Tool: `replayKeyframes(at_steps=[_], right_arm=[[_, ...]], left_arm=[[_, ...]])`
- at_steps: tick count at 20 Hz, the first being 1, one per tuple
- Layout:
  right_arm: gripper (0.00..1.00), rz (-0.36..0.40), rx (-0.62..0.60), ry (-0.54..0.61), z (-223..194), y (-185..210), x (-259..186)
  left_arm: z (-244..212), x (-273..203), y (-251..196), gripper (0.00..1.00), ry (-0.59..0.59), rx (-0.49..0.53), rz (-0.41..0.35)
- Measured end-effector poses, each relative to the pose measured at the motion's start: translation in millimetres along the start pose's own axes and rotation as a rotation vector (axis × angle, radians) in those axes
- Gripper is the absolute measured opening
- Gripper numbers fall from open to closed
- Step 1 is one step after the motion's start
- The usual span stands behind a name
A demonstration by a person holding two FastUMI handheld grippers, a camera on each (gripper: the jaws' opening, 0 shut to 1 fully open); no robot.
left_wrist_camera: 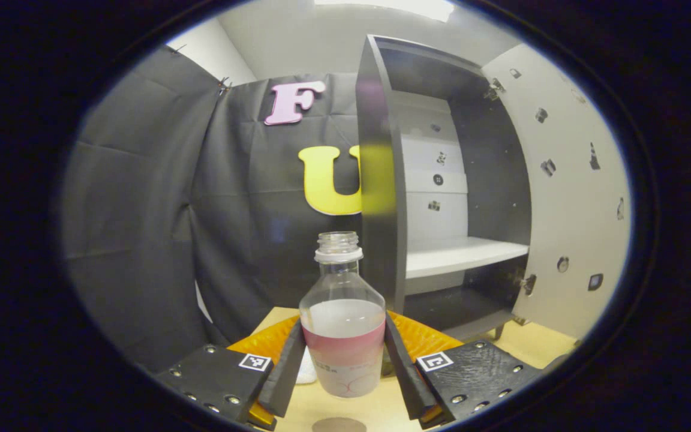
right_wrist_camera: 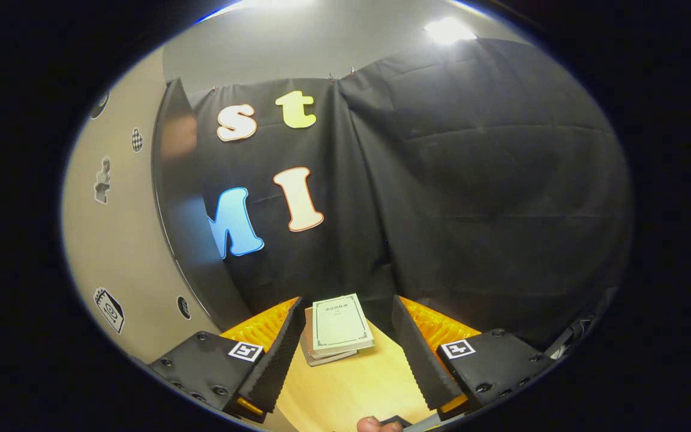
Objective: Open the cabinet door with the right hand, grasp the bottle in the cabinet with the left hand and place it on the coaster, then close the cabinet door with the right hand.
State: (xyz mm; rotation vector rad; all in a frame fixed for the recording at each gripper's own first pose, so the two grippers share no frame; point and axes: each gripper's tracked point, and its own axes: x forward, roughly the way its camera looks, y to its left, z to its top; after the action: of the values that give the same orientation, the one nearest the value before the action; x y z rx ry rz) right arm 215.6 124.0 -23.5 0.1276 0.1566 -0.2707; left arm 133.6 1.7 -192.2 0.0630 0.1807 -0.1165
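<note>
In the left gripper view, a clear capless bottle (left_wrist_camera: 342, 324) with a pink and white label and some liquid stands upright between my left gripper's fingers (left_wrist_camera: 288, 372). The left gripper (left_wrist_camera: 345, 375) is shut on the bottle, held just above the wooden table. A round brown coaster (left_wrist_camera: 338, 425) peeks out at the bottom edge, just below the bottle. Behind stands the dark cabinet (left_wrist_camera: 381, 198), its white door (left_wrist_camera: 567, 198) swung open to the right, a white shelf (left_wrist_camera: 462, 255) inside. In the right gripper view, my right gripper (right_wrist_camera: 348, 354) is open with nothing between its fingers, beside the cabinet door (right_wrist_camera: 117, 240) on its left.
A small stack of books (right_wrist_camera: 336, 329) lies on the wooden table (right_wrist_camera: 357, 384) ahead of the right gripper. A fingertip (right_wrist_camera: 372, 425) shows at the bottom edge. Black cloth walls surround the booth.
</note>
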Motion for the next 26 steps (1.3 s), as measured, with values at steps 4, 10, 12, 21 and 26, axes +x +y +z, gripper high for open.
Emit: replayKeyframes(at_steps=[4,10,12,21,26], right_arm=[[0.92,-0.020,-0.016,-0.046,9.0,-2.2,-5.7],[0.84,-0.042,0.002,-0.049,4.9,2.0,-15.7],[0.84,-0.061,-0.010,-0.039,-2.1,2.4,-19.6],[0.84,-0.109,-0.077,-0.017,-12.9,6.5,-45.8],[0.85,-0.121,-0.063,-0.016,-12.6,-10.5,-24.9]], left_arm=[[-52.6,-11.8,17.2,0.72,0.028,0.028,0.044],[-131.8,-23.2,16.5,0.73,0.073,-0.017,0.066],[-154.5,-23.6,15.1,0.73,0.087,-0.008,0.065],[-209.3,-27.1,9.6,0.74,0.114,-0.005,0.053],[-216.9,-39.5,6.5,0.77,0.141,-0.007,0.086]])
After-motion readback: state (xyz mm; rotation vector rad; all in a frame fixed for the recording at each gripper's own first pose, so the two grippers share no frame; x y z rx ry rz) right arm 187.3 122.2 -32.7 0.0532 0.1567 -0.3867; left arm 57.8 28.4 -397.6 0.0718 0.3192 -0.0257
